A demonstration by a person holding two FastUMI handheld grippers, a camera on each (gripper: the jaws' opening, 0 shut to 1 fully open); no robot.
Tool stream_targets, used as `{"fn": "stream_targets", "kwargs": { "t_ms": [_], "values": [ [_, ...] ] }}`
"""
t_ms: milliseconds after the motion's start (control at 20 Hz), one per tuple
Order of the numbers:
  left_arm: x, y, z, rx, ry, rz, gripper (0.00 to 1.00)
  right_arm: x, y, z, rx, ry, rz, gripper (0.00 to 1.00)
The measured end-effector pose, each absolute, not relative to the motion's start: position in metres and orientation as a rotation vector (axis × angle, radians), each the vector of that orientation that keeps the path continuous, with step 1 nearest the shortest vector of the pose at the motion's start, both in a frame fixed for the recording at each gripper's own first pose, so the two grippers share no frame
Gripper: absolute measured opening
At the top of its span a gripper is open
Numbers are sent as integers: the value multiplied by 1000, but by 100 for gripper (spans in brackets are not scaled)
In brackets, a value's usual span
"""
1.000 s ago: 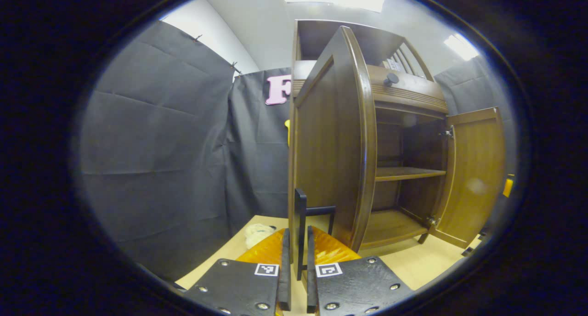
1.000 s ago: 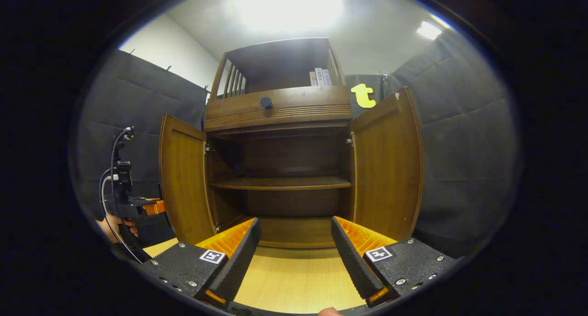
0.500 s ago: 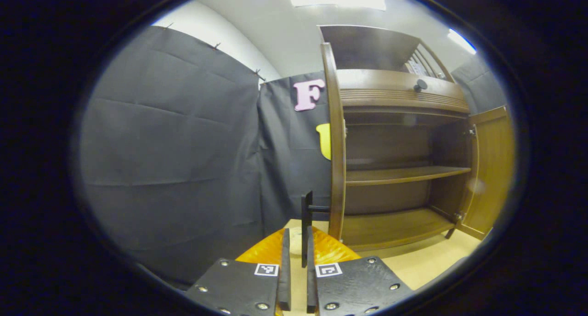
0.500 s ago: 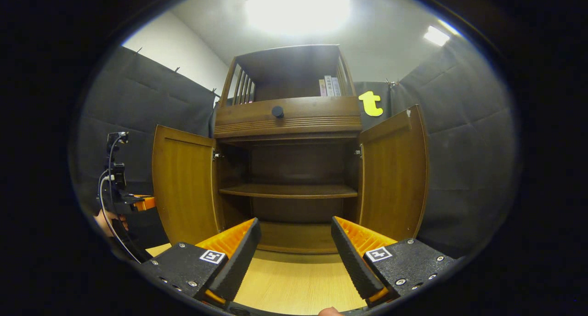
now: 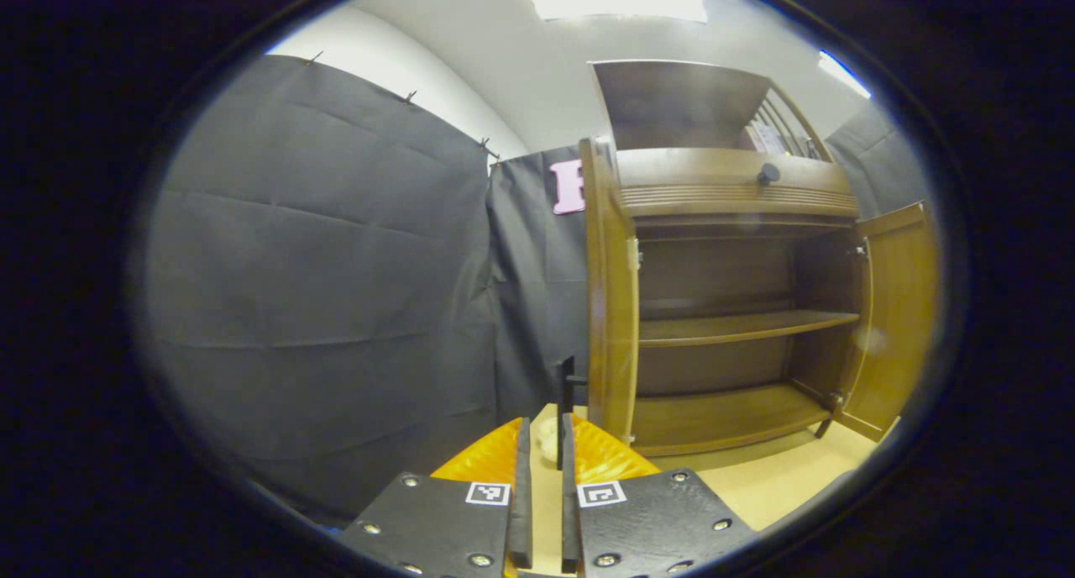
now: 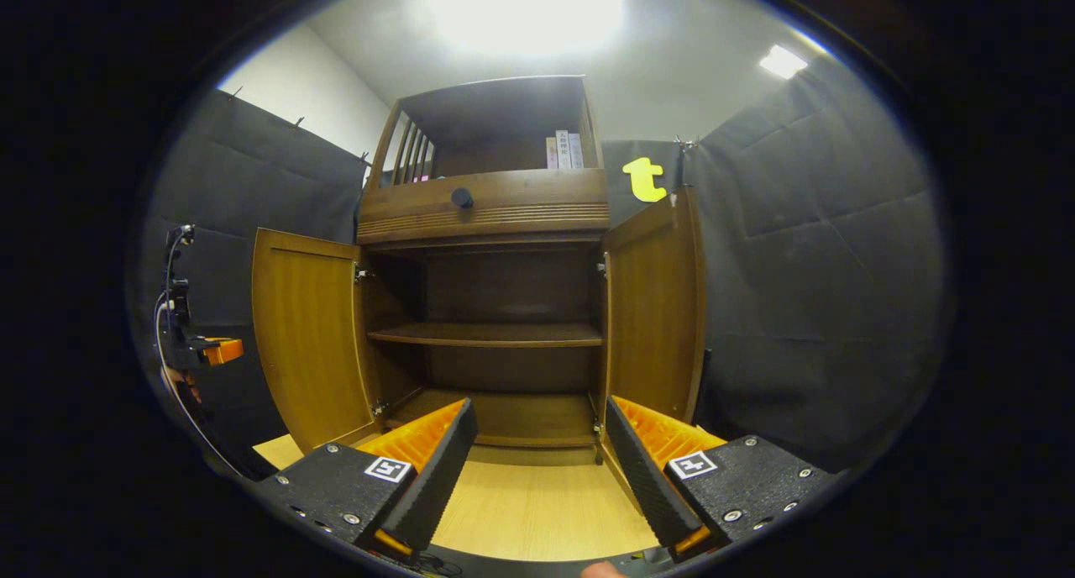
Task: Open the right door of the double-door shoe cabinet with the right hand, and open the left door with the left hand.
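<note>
The brown shoe cabinet [image 6: 491, 204] stands with both doors swung out. In the right gripper view, the left door [image 6: 306, 334] and right door [image 6: 655, 309] flank bare shelves. My right gripper [image 6: 539, 406] hangs open in front of the opening, holding nothing. In the left gripper view, the left door [image 5: 609, 309] is almost edge-on, with its dark bar handle [image 5: 565, 393] just past my fingertips. My left gripper [image 5: 542, 422] is shut to a thin slit, and the handle touches neither finger clearly. The right door [image 5: 899, 309] is at the far side. A hand holds the left gripper [image 6: 210, 351] left of the left door.
Black cloth walls close in on both sides. The cabinet stands on a light wooden surface [image 6: 537, 511]. Above the doors is a drawer with a round knob [image 6: 462, 197]. A few books [image 6: 564, 149] stand on the top shelf. A pale object [image 5: 547, 431] lies low beyond my left fingertips.
The left door swung further out, from face-on to nearly edge-on. Its handle now looks smaller and farther from my left fingers. My right gripper stayed open and shifted sideways.
</note>
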State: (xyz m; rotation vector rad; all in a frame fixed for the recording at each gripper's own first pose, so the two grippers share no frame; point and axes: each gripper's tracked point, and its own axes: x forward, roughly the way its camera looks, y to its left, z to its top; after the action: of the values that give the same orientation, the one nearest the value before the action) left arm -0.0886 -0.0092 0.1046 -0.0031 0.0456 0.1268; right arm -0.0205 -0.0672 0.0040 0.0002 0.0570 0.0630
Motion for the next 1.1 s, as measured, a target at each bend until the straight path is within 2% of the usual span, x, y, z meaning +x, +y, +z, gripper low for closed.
{"fn": "stream_targets", "kwargs": {
  "t_ms": [150, 500, 650, 700, 750, 800, 1000, 1100],
  "values": [
    [-129, -34, 128, 0, 26, 106, 19, -31, -78, 7, 14, 51, 63, 95],
    [-191, -73, 142, 3, 28, 68, 9, -51, -100, 5, 31, 59, 43, 93],
    [-214, -78, 137, 11, 45, 71, 19, -61, -110, 5, 23, 54, 28, 95],
    [-223, -80, 136, 14, 48, 71, 14, -64, -112, 5, 16, 51, 24, 95],
    [-231, -80, 133, 14, 51, 67, 19, -68, -114, 4, 10, 52, 22, 95],
    [-239, -81, 130, 11, 56, 62, 19, -71, -113, 4, 9, 53, 24, 95],
    [-261, -88, 126, 17, 69, 38, 48, -83, -110, 0, 22, 62, 32, 93],
    [-273, -90, 127, 30, 65, 36, 63, -88, -109, 0, 23, 60, 34, 95]
  ]
}}
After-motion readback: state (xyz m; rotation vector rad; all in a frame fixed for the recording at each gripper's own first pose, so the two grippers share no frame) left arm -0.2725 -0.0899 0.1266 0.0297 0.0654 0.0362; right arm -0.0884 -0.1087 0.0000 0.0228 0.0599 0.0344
